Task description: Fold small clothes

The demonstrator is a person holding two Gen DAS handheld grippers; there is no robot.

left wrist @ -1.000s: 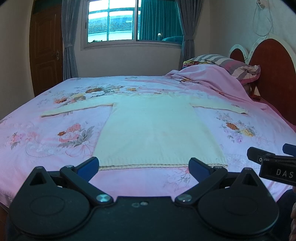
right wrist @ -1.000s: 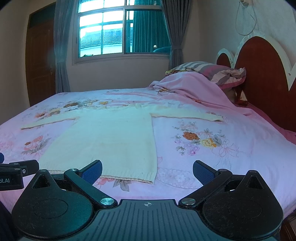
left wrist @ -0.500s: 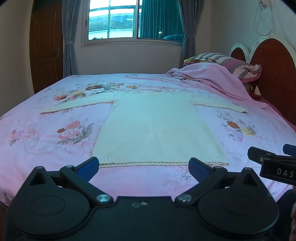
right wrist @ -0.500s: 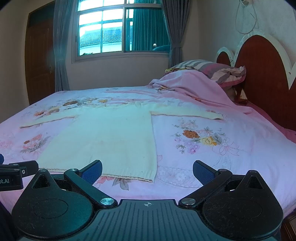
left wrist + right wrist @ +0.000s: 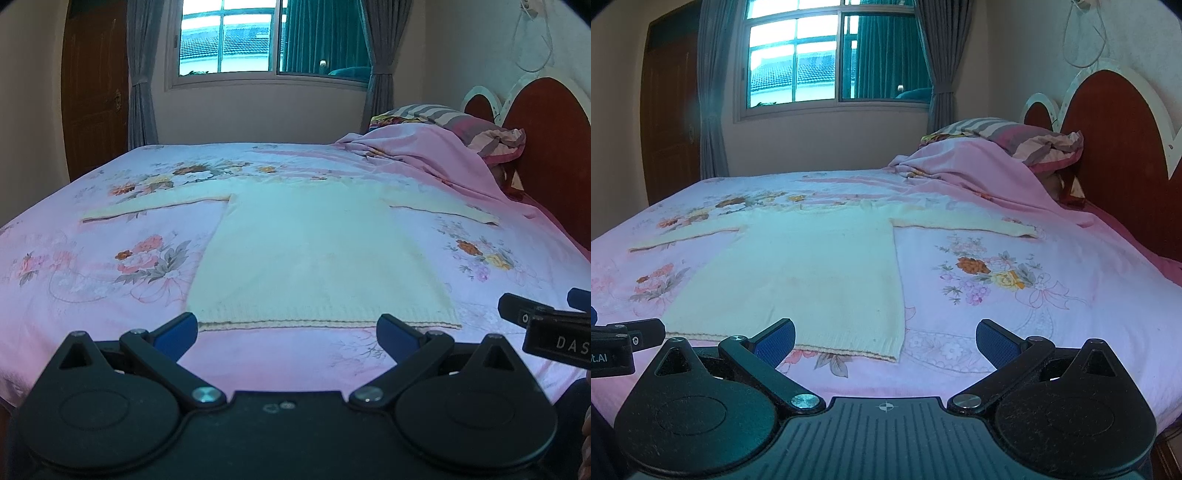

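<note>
A small cream knitted sweater [image 5: 317,254] lies flat on the bed, sleeves spread left and right, hem toward me; it also shows in the right wrist view [image 5: 809,273]. My left gripper [image 5: 286,330] is open and empty, just short of the hem, facing its middle. My right gripper [image 5: 884,338] is open and empty, near the hem's right corner. Each gripper shows at the edge of the other's view: the right one [image 5: 546,325] and the left one [image 5: 624,341].
The pink floral bedsheet [image 5: 110,266] covers the bed. A rumpled pink blanket [image 5: 436,158] and striped pillow [image 5: 461,122] lie at the back right by the red-brown headboard [image 5: 1115,147]. A window and a wooden door stand behind.
Both views have drifted slightly; the sweater sits a little lower and nearer in the frames. Both grippers stay open and empty.
</note>
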